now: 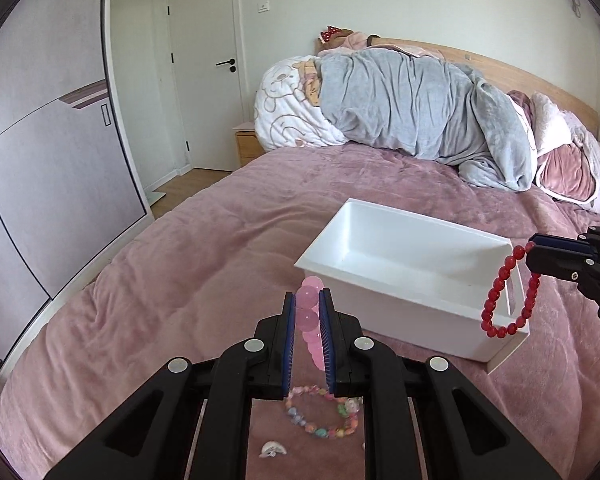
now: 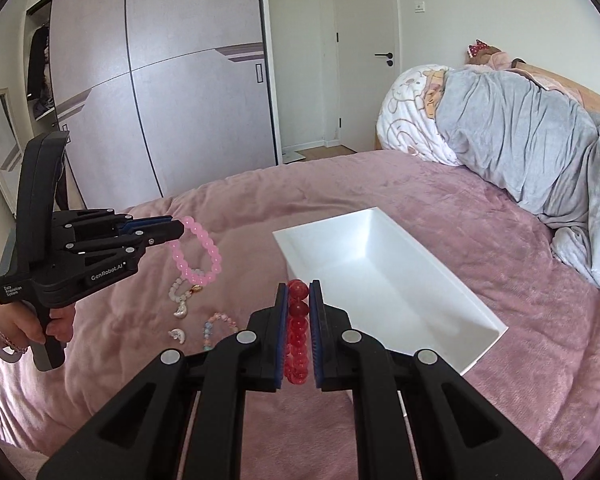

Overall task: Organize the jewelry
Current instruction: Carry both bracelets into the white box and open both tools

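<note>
My left gripper (image 1: pixel 309 300) is shut on a pink bead bracelet (image 1: pixel 311 322) and holds it above the bed, left of the white box (image 1: pixel 400 280); from the right wrist view the left gripper (image 2: pixel 180 232) dangles the pink bracelet (image 2: pixel 198 254). My right gripper (image 2: pixel 299 286) is shut on a red bead bracelet (image 2: pixel 298 332) just in front of the white box (image 2: pixel 380 280). In the left wrist view the right gripper (image 1: pixel 534 250) hangs the red bracelet (image 1: pixel 508 296) over the box's near right corner. The box is empty.
A multicoloured bead bracelet (image 1: pixel 324 414) and a small white charm (image 1: pixel 272 449) lie on the pink blanket (image 1: pixel 180 280) below the left gripper. A pearl bracelet (image 2: pixel 182 296) lies nearby. Piled grey and printed bedding (image 1: pixel 400 112) fills the head of the bed.
</note>
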